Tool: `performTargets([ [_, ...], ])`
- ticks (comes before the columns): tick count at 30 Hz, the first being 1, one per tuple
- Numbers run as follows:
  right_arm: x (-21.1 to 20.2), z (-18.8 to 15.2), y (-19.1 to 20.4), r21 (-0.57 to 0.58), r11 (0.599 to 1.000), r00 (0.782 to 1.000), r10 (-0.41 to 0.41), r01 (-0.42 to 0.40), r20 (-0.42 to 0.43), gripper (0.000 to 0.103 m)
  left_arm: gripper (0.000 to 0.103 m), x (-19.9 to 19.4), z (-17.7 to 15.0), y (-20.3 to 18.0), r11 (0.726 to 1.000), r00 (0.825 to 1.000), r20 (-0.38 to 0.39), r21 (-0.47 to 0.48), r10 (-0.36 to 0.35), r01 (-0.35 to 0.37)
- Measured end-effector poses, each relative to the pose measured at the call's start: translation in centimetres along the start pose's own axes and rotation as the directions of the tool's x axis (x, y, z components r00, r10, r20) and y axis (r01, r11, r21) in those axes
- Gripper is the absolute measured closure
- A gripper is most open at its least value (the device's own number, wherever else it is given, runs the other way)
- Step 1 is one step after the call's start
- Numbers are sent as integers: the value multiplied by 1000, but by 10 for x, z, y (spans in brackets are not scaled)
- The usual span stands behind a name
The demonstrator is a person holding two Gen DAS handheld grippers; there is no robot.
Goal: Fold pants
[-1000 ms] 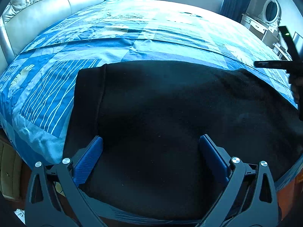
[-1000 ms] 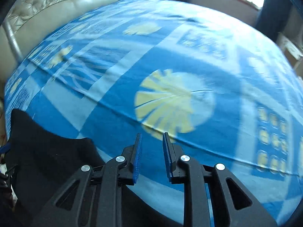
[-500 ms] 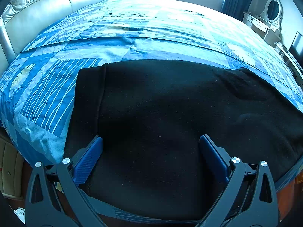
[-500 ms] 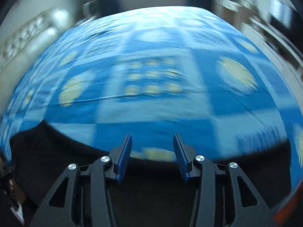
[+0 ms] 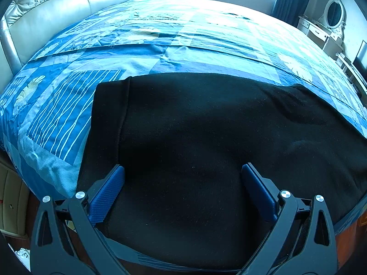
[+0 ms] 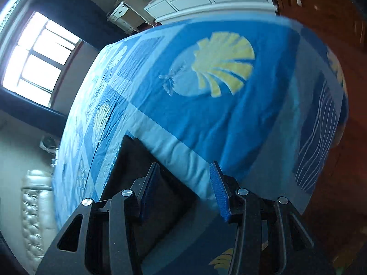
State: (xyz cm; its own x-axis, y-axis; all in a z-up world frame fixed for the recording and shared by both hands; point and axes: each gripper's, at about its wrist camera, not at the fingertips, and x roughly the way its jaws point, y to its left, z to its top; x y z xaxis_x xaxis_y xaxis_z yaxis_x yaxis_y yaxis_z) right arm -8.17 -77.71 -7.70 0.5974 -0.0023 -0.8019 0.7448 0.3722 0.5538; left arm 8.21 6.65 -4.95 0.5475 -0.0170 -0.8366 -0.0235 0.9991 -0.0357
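Pants (image 5: 218,149), black, lie flat on the blue bedspread (image 5: 160,52) near its front edge. Our left gripper (image 5: 183,176) hangs wide open above them; our right gripper (image 6: 184,178), jaws just widened, holds nothing over their end.

Bare bedspread (image 5: 206,34) beyond pants (image 5: 206,137) (unobstructed)

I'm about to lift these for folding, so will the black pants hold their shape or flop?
The black pants look like soft, thick knit lying limp on the bedspread, so they will probably sag. The fuzzy surface should grip rather than slip. They seem fairly light.
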Motion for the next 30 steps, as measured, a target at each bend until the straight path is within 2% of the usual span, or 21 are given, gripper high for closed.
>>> performTargets([
  [3, 12, -15, -4, 36, 996, 996, 84, -83, -28, 57, 2, 0, 0, 0, 1000, 1000, -1, -1, -1, 1],
  [5, 15, -22, -4, 60, 989, 991, 134, -132, -26, 51, 2, 0, 0, 0, 1000, 1000, -1, -1, -1, 1],
  [10, 26, -45, 0, 135, 961, 968, 250, -243, -39, 50, 2, 0, 0, 0, 1000, 1000, 2, -1, -1, 1],
  [13, 29, -53, 3, 134, 965, 973, 230, -227, -9, 50, 2, -1, 0, 0, 1000, 1000, 1, -1, -1, 1],
  [15, 31, -55, 11, 104, 975, 980, 199, -197, -2, 59, 2, -1, 0, 0, 1000, 1000, 1, -2, 0, 0],
  [16, 32, -57, 18, 71, 984, 987, 161, -161, -3, 75, 2, -1, 0, 0, 1000, 1000, 1, -1, 0, 0],
  [17, 29, -64, 20, 53, 987, 988, 155, -155, -1, 86, 2, -1, 0, 0, 1000, 1000, 1, -2, 0, 0],
  [23, -1, -75, 59, -20, 981, 978, 194, -193, 79, 89, 2, -1, -1, 0, 1000, 1000, -2, -4, -2, 2],
  [30, -40, -99, 145, -259, 943, 966, 240, -208, 98, 90, 2, -1, 0, 0, 1000, 1000, -9, -6, -7, 7],
])
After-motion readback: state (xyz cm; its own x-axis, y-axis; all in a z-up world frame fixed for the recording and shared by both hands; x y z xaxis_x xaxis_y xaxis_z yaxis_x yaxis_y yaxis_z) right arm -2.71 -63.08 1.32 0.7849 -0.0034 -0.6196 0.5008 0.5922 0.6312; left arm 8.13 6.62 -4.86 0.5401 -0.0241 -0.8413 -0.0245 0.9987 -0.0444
